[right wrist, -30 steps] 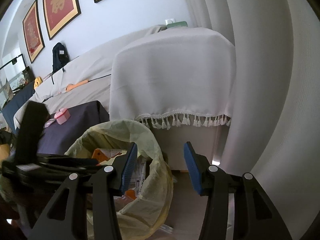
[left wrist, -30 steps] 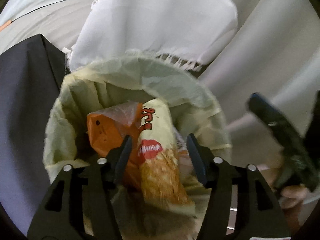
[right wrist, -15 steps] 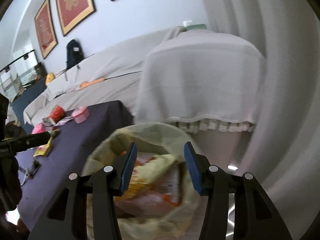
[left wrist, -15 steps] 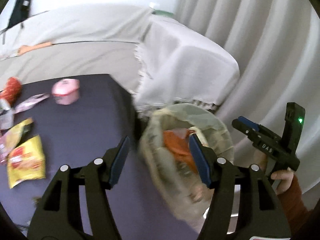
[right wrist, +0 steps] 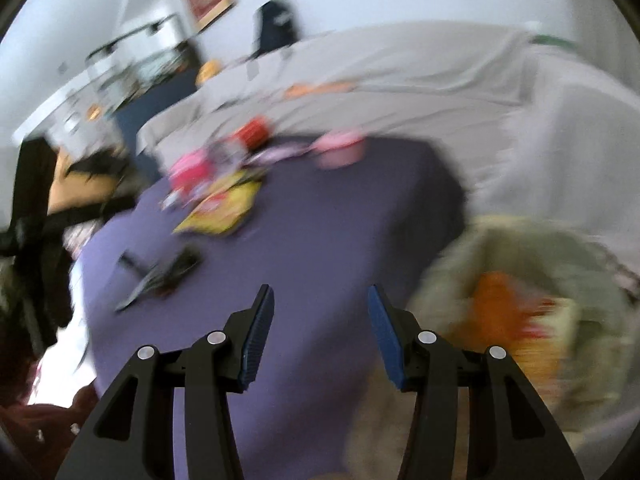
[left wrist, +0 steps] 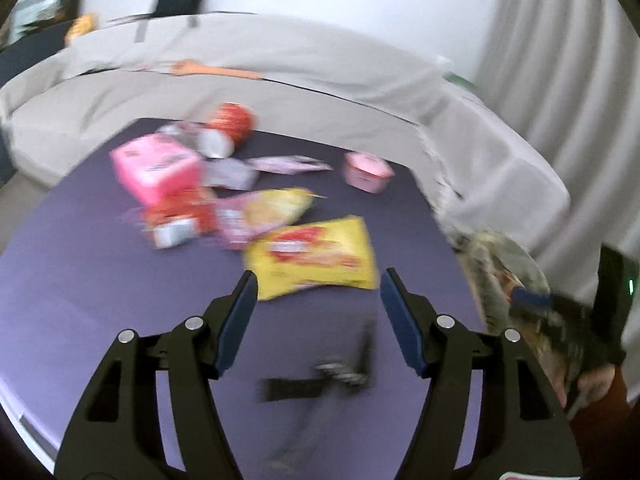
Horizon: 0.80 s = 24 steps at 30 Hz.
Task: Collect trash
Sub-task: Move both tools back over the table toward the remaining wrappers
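Note:
A purple table (left wrist: 92, 280) carries scattered trash: a yellow snack bag (left wrist: 316, 256), a pink and yellow packet (left wrist: 264, 216), a red packet (left wrist: 176, 220), a pink box (left wrist: 156, 168), a red can (left wrist: 232, 120) and a pink cup (left wrist: 366, 170). My left gripper (left wrist: 316, 312) hangs over the table just short of the yellow bag, its jaws opening with nothing between them. My right gripper (right wrist: 320, 328) is open and empty above the table's near right edge. The bin with a yellowish liner (right wrist: 516, 280) holds an orange wrapper (right wrist: 496, 308). The yellow bag (right wrist: 224, 204) also shows in the blurred right wrist view.
A dark flat object (left wrist: 332, 376) lies on the table near the left gripper. A sofa under a grey cover (left wrist: 280, 64) runs behind the table, with a draped side piece (left wrist: 500, 176) and curtains (left wrist: 560, 60) at the right. A hand (left wrist: 596, 384) holds the other gripper beside the bin.
Both grippers have swung left from over the bin to over the purple table. The left jaws stand wider than before. The snack bag seen between the left jaws a second ago now lies in the bin.

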{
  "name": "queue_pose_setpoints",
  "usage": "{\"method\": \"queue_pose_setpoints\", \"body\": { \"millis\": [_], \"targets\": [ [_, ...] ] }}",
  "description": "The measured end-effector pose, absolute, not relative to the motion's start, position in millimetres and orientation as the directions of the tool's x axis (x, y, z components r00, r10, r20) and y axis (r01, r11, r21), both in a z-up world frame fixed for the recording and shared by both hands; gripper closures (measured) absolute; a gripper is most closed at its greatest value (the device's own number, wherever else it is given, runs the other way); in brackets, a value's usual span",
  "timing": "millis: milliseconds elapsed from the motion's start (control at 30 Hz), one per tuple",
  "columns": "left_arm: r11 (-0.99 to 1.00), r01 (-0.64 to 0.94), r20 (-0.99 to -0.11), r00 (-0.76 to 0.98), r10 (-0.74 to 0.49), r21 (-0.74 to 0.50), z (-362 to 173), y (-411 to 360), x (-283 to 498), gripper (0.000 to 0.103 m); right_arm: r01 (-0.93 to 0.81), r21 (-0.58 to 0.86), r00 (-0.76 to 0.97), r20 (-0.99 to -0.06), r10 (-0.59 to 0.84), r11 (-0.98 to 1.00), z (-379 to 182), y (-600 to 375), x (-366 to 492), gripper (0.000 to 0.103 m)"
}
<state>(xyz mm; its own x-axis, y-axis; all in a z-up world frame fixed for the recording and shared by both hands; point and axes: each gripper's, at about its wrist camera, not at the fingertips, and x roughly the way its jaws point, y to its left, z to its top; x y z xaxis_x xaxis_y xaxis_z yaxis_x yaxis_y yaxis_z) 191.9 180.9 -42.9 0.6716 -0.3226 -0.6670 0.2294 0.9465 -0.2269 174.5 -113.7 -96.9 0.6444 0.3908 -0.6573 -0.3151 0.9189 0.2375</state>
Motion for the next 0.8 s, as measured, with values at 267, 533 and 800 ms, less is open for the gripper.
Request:
{"method": "queue_pose_setpoints", "body": {
  "millis": [267, 533, 800],
  "targets": [
    [0.963, 0.131, -0.655, 0.71, -0.257, -0.236, -49.0, 240.8, 179.1, 0.039, -0.508, 0.315, 0.454, -0.693, 0.56, 0.802, -111.2, 16.2, 187.6, 0.056],
    [0.95, 0.062, -0.654, 0.711, -0.258, -0.307, -67.9, 274.8, 177.8, 0.039, -0.477, 0.269, 0.429, -0.759, 0.489, 0.837, -122.9, 70.4, 218.1, 0.056],
    [0.942, 0.064, -0.67, 0.688, -0.28, -0.329, -80.4, 276.7, 183.4, 0.039, -0.558, 0.033, 0.488, -0.795, 0.36, 0.829, -126.2, 81.6, 217.8, 0.056]
  ]
}}
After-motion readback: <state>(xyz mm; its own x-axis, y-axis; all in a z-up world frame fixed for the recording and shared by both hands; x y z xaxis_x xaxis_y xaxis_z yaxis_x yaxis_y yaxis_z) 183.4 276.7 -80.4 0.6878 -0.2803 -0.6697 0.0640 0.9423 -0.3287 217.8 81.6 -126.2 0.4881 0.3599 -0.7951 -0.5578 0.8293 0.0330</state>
